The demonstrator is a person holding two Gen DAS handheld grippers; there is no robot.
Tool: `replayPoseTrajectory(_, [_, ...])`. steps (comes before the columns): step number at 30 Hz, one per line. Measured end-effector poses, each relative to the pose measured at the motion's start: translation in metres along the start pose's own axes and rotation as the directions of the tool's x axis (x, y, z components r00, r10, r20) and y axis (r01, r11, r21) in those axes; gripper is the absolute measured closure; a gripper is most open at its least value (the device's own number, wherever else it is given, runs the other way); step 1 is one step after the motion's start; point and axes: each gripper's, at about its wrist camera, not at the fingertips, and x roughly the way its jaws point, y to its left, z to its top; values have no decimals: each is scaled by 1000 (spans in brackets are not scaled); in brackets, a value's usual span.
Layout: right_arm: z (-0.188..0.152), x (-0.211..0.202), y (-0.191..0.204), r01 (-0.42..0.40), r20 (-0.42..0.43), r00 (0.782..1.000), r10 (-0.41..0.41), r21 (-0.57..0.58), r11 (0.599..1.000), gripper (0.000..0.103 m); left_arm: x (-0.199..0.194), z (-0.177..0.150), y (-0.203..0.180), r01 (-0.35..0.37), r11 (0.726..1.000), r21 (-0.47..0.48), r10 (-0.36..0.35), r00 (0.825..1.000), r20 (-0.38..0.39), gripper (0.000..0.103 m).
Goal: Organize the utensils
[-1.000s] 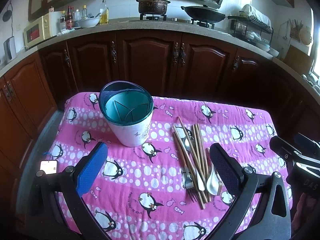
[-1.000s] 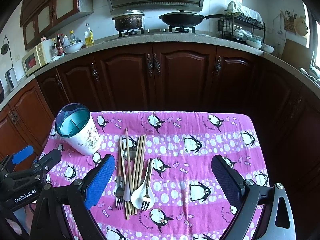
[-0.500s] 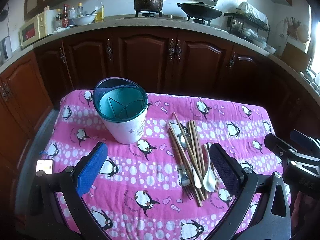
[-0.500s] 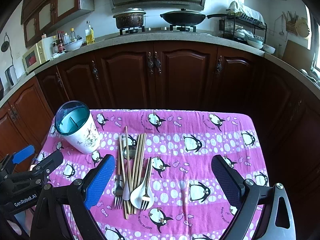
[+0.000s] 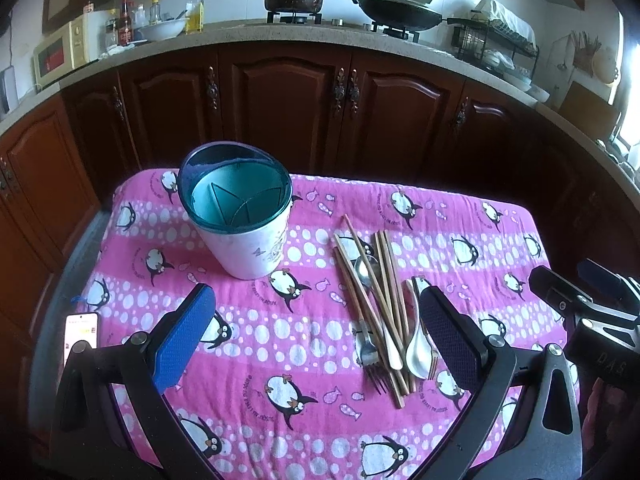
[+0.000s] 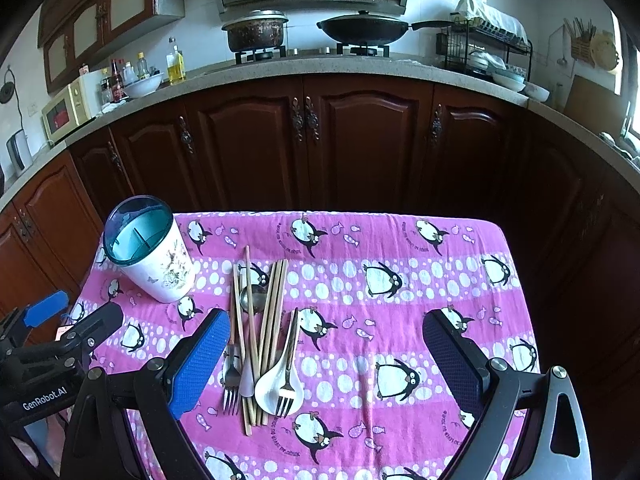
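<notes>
A white utensil holder point(image 5: 244, 220) point(image 6: 154, 252) with a teal divided rim stands upright at the left of the pink penguin cloth. A pile of utensils point(image 5: 380, 312) point(image 6: 260, 336) lies right of it: wooden chopsticks, two forks, a metal spoon and a white ceramic spoon point(image 6: 276, 384). My left gripper point(image 5: 312, 340) hovers open above the cloth's near side, its right finger beside the pile. My right gripper point(image 6: 326, 356) is open too, its left finger point(image 6: 200, 364) next to the forks. Neither holds anything.
The cloth-covered table point(image 6: 440, 280) sits before dark wooden cabinets point(image 6: 304, 148). A phone point(image 5: 81, 334) lies at the table's left edge. On the counter behind are a pot point(image 6: 256, 32), a wok point(image 6: 364, 28), bottles and a dish rack point(image 6: 488, 52).
The left gripper's view has shifted slightly, so the holder and pile sit a little lower and closer. The right gripper has barely moved. Both stay open.
</notes>
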Motion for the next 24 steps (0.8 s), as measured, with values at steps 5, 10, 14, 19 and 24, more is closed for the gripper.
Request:
replayPoseTrajectory(5, [-3, 4, -2, -2, -12, 1000, 2, 6, 1000, 7, 6, -3, 9, -9, 1000, -23, 8, 1000, -15, 1])
replayPoseTrajectory(10, [-3, 7, -2, 1, -18, 1000, -1, 0, 1000, 7, 8, -3, 13, -18, 999, -32, 18, 1000, -13, 1])
replayPoseTrajectory(14, [-4, 9, -1, -1, -22, 1000, 1, -2, 1000, 7, 9, -3, 12, -30, 999, -23, 30, 999, -13, 1])
replayPoseTrajectory(19, [-4, 11, 0, 0, -28, 1000, 0, -3, 1000, 7, 11, -5, 11, -38, 999, -20, 37, 999, -17, 1])
replayPoseTrajectory(24, [-6, 14, 0, -1, -36, 999, 1, -6, 1000, 7, 14, -5, 11, -39, 999, -22, 39, 999, -26, 1])
